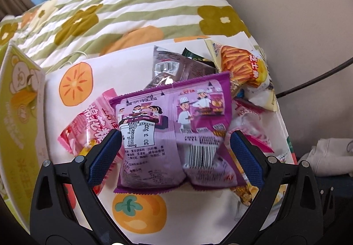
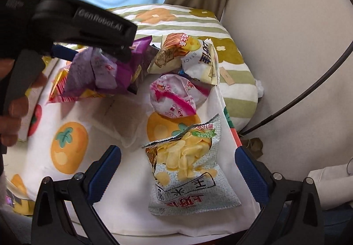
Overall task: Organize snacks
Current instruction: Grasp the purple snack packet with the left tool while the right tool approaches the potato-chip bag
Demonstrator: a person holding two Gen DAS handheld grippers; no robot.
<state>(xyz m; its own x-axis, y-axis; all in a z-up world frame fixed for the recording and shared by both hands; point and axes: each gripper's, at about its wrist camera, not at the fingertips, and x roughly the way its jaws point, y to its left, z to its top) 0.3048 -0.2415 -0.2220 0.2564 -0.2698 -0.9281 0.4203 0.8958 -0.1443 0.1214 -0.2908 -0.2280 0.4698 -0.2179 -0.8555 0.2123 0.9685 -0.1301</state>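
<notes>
Left tongs (image 1: 175,145): my fingers are spread wide, purple pack (image 1: 174,132) between them, back side up w/ barcode and nutrition table showing. The left pad (image 1: 103,156) sits at the pack's edge; the right pad (image 1: 247,156) stands just off it. Whether either truly presses the pack, I cannot tell. In the right wrist view the left tongs' black body is above the purple pack, w/ my hand (image 2: 13,112) on the grip.

Left to right, left wrist view: green box (image 1: 19,112) at the far left edge, upright, bear print on it. Pink pack (image 1: 88,125) lies partly under the purple one, beside the left pad. Cloth (image 1: 75,83) w/ orange persimmon print carries all the snacks. Brown pack (image 1: 167,66) behind the purple one. Stick-snack pack (image 1: 242,64) at the far right of the pile, tilted. Striped flowered quilt (image 1: 132,8) behind the cloth.

Right tongs (image 2: 177,170): fingers spread wide, holding nothing. Chip bag (image 2: 187,167) lies flat on the cloth between them, touching neither pad, upside down to my view. Beyond it a round pink-white pack (image 2: 174,97), then the stick-snack pack. Dark cable (image 2: 308,90) runs along the wall at right.
</notes>
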